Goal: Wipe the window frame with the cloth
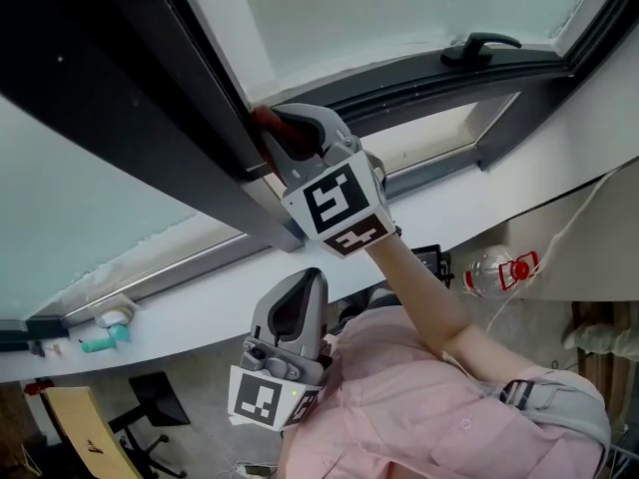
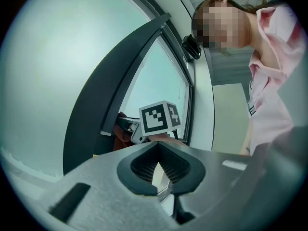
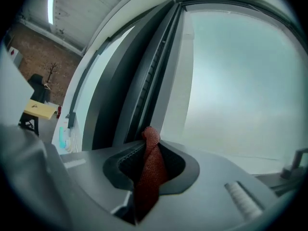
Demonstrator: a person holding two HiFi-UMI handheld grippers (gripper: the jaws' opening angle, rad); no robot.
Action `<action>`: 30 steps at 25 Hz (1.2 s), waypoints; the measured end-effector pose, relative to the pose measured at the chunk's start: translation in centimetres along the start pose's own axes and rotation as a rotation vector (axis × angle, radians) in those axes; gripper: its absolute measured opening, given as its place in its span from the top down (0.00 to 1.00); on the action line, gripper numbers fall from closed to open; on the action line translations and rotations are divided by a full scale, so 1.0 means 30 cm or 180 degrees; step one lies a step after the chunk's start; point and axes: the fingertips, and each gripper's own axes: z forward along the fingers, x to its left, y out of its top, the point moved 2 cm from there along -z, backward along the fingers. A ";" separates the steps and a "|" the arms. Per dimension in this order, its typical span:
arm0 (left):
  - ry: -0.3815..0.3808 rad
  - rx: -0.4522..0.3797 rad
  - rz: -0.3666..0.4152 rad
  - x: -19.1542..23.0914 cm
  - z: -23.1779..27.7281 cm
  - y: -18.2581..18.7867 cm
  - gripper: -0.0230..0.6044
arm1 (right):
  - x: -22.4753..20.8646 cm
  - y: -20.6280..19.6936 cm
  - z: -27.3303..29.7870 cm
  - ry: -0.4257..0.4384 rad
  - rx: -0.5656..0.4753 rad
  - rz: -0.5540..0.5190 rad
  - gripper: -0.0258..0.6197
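Cloth (image 3: 150, 172), red, is sitting clamped tight in my right gripper (image 1: 287, 134), touching the dark window frame (image 1: 170, 108); my left gripper (image 2: 156, 166) is hanging low, closed on nothing.

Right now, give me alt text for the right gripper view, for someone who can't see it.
The right gripper is shut on a reddish-brown cloth, its tip poking up toward a dark window frame. Frosted glass fills the right side.

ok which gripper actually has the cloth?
The right gripper: fingers shut on the red cloth, up at the dark window frame. The left gripper sits low, fingers shut, empty.
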 end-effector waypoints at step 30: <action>-0.0192 0.0014 0.0040 -0.028 -0.009 0.001 0.97 | -0.015 -0.043 -0.034 -0.0378 0.0225 -0.0372 0.86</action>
